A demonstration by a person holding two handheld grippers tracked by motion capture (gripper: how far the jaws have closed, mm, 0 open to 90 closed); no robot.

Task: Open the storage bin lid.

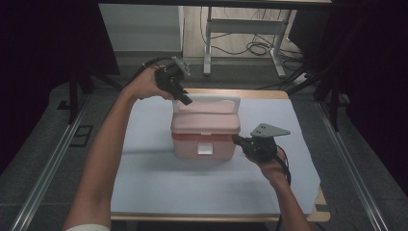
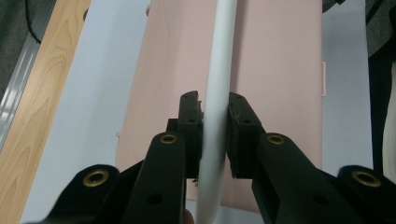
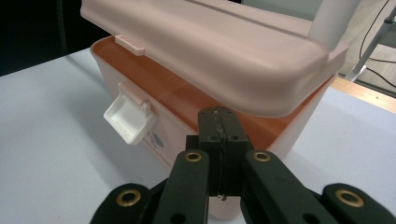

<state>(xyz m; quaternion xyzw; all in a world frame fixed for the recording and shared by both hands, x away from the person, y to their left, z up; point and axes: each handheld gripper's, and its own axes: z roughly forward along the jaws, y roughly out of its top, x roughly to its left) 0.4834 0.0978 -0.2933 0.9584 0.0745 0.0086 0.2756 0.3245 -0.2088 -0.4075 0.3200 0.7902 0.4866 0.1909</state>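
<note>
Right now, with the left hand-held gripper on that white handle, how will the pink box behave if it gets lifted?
The pink box looks like rigid plastic, so probably stiff and fairly light. Its latch hangs undone and the lid stands ajar, so pulling the white handle in the left hand-held gripper likely raises the lid, not the box. The smooth, rounded handle might slip sideways.
</note>
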